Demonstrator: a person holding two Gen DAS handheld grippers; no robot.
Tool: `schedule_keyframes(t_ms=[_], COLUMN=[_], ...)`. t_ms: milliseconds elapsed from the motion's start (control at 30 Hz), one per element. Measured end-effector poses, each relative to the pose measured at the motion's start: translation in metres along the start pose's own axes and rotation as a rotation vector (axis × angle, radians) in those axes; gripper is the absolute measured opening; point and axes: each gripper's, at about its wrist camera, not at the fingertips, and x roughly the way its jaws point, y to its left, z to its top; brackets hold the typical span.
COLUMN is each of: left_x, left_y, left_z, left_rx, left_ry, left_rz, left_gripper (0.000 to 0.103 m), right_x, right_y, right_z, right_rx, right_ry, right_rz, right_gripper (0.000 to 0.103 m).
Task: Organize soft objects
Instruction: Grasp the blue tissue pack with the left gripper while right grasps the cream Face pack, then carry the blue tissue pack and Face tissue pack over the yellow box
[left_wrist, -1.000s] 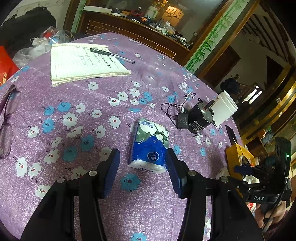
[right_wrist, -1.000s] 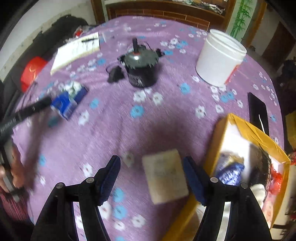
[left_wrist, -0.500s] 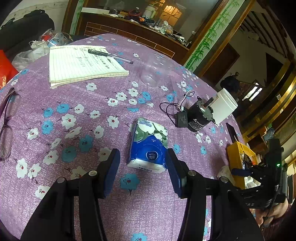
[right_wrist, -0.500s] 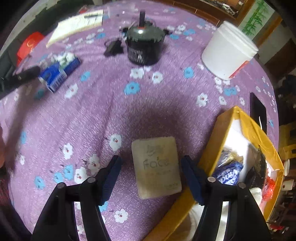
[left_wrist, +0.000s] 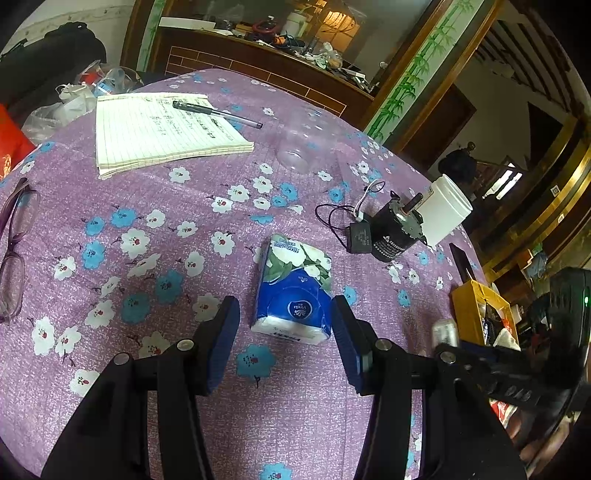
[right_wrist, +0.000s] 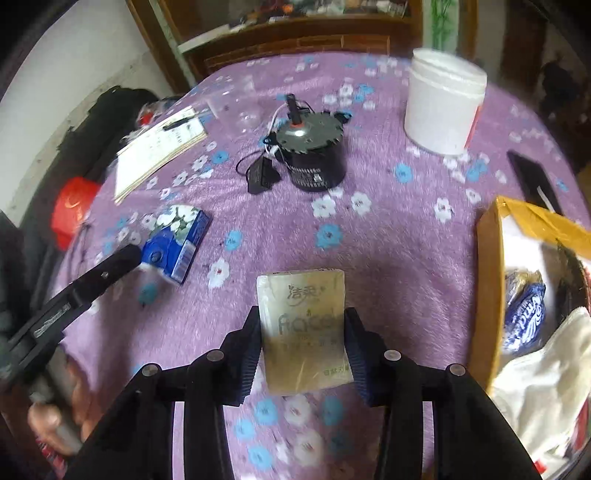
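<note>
A round table (left_wrist: 155, 417) is covered in a purple cloth printed with blue and white flowers. Behind it stand a dark wooden counter (left_wrist: 266, 55) cluttered with small items and a pillar painted with green bamboo (left_wrist: 413, 77).

In the left wrist view, from left to right: purple-framed glasses (left_wrist: 13, 251) at the table's edge, an open lined notebook (left_wrist: 162, 133) with a pen (left_wrist: 218, 113) lying across it, a clear plastic cup (left_wrist: 301, 147) on its side, a blue and white tissue pack (left_wrist: 293, 293), a black cylindrical motor (left_wrist: 395, 230) with wires, a white plastic tub (left_wrist: 445, 212), a black phone (left_wrist: 461, 262), and a yellow cardboard box (left_wrist: 476, 314).

The blue tissue pack lies flat near the table's middle, its long axis running away from the left gripper (left_wrist: 284, 339), the torn white end toward the camera. The left gripper's jaws are spread wide, one on each side of the pack's near end; its right pad looks to be touching or almost touching the pack, the left pad stands apart.

In the right wrist view, a beige tissue pack (right_wrist: 304, 328) lies lengthwise between the fingers of the right gripper (right_wrist: 303, 354), its printed top pointing away. The jaws are drawn in against both long sides, pinching it. The yellow box sits just to the right, holding a blue wrapped pack (right_wrist: 524, 314) and a white cloth (right_wrist: 546, 380).
</note>
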Motion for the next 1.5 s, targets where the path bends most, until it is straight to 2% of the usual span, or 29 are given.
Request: schedule_keyframes(t_ms=[100,233,300,333,367,500,567,633,667,833,900,1000,1067,1300,1500], left_x=[0.003,0.004,0.006,0.007,0.008,0.013,0.015,0.018,0.021,0.033,0.037,0.038,0.037,0.011,-0.014], left_y=[-0.003,-0.008,-0.011,-0.012,-0.014,-0.024,-0.030,-0.034,-0.036,-0.039,-0.037,-0.031,-0.030,-0.046,-0.071], left_z=[-0.001,-0.003,-0.004,-0.004,-0.004,-0.008,-0.009,-0.010,-0.011,-0.010,-0.009,-0.007,-0.007,-0.014,-0.027], left_rx=[0.019,0.044,0.060,0.064,0.074,0.118,0.151,0.172,0.181,0.214,0.212,0.190,0.186,0.252,0.371], left_ry=[0.009,0.013,0.017,0.019,0.023,0.031,0.018,0.019,0.022,0.012,0.009,0.013,0.007,-0.119,-0.260], left_rz=[0.005,0.003,0.010,0.012,0.018,0.038,0.073,0.095,0.109,0.198,0.205,0.190,0.183,0.152,0.146], left_gripper=[0.049,0.049,0.049,0.049,0.049,0.060,0.060,0.065,0.065,0.065,0.065,0.052,0.052,0.052,0.052], right_x=[0.014,0.024,0.023,0.022,0.020,0.016,0.020,0.020,0.020,0.018,0.016,0.012,0.008,-0.009,-0.026], right_y=[0.009,0.016,0.014,0.013,0.011,0.002,0.001,0.001,0.001,0.002,0.003,0.002,0.001,-0.006,-0.012], right_z=[-0.004,-0.008,-0.014,-0.018,-0.021,-0.029,-0.029,-0.030,-0.030,-0.033,-0.033,-0.033,-0.033,-0.031,-0.029], right_rx=[0.034,0.001,0.001,0.001,0.001,0.007,0.019,0.023,0.021,0.020,0.019,0.020,0.025,0.059,0.086], right_ry=[-0.024,-0.069,-0.081,-0.085,-0.087,-0.102,-0.094,-0.103,-0.106,-0.117,-0.123,-0.141,-0.158,-0.238,-0.329], right_rz=[0.004,-0.035,-0.030,-0.023,-0.020,-0.018,0.000,0.001,0.003,0.011,0.018,0.014,0.017,0.008,0.008], right_gripper=[0.045,0.048,0.058,0.059,0.059,0.059,0.057,0.054,0.049,0.048,0.048,0.048,0.048,0.048,0.048])
